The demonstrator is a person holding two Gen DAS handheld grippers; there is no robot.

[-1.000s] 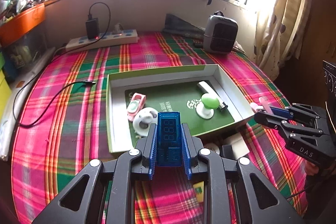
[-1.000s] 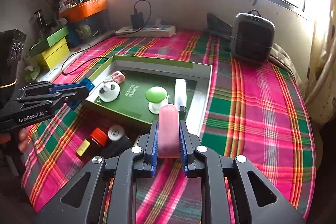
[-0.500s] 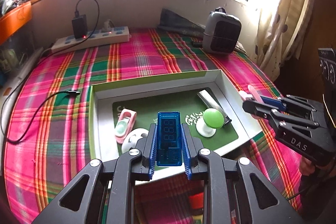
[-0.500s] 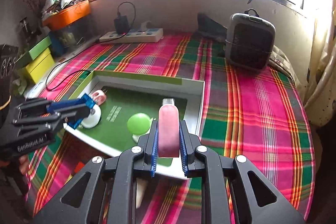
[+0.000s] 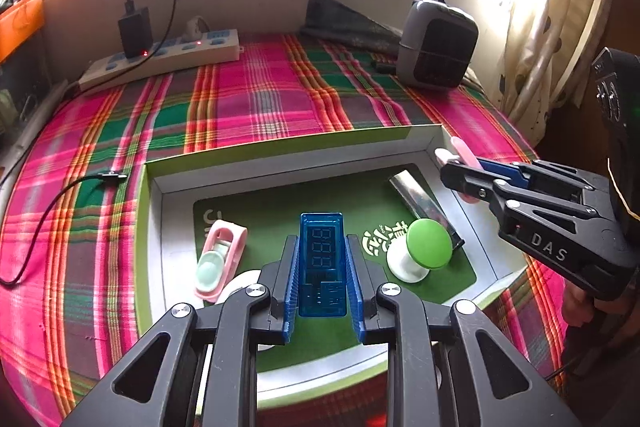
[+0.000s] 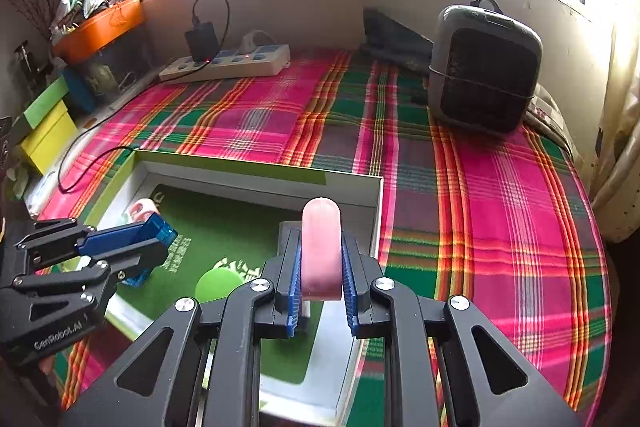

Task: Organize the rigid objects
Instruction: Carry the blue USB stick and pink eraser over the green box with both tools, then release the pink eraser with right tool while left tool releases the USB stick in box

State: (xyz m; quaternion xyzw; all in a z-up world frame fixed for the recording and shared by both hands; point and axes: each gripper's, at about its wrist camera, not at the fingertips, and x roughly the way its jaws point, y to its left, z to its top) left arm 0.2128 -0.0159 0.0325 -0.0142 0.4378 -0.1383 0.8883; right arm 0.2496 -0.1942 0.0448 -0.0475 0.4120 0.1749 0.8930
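My left gripper (image 5: 322,259) is shut on a blue USB meter (image 5: 322,263) and holds it above the open box (image 5: 280,151); it shows in the right wrist view (image 6: 160,233) too. My right gripper (image 6: 320,259) is shut on a pink oblong piece (image 6: 321,247) above the box's right side (image 6: 376,211); it also shows in the left wrist view (image 5: 454,163). In the box lie a pink and mint holder (image 5: 220,257), a green mushroom-shaped object (image 5: 426,251), a silver bar (image 5: 420,197) and a white round object (image 5: 240,285), partly hidden.
The box lies on a plaid cloth (image 5: 260,103). A power strip (image 5: 164,61) with a black charger (image 5: 135,31) and a grey heater (image 5: 438,45) stand at the back. A black cable (image 5: 52,203) lies left. Yellow and green boxes (image 6: 48,131) stand at the far left.
Both grippers have moved forward over the box with their objects still held. The box's contents have not moved.
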